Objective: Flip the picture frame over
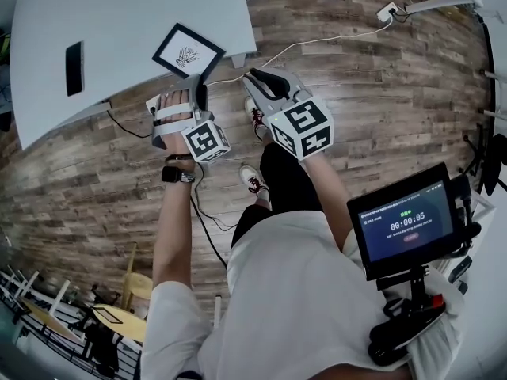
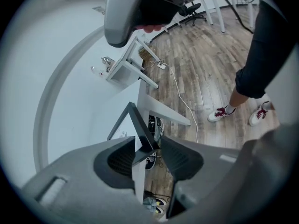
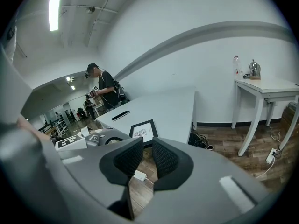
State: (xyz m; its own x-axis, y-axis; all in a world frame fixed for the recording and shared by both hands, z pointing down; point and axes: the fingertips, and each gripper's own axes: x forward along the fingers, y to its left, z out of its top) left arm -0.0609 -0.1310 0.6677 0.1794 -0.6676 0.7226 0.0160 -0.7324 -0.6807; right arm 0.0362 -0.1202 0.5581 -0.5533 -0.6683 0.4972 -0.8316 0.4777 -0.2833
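The picture frame point(image 1: 188, 51), black-edged with a white mat and a small drawing, lies picture side up at the near corner of the white table point(image 1: 119, 22). My left gripper point(image 1: 198, 85) is at the frame's near corner. In the left gripper view that corner point(image 2: 135, 120) sits between the jaws of the left gripper point(image 2: 148, 153), which stand wide and do not press it. My right gripper point(image 1: 255, 75) hangs beside it over the floor, off the table. In the right gripper view the right gripper point(image 3: 147, 148) shows a narrow gap with nothing in it, and the frame point(image 3: 142, 131) lies ahead.
A black slab like a phone point(image 1: 74, 67) lies farther left on the table. A white cable point(image 1: 317, 42) and power strip point(image 1: 387, 10) lie on the wooden floor. A second white table point(image 3: 266, 85) stands by the wall. A person point(image 3: 105, 90) stands beyond the table.
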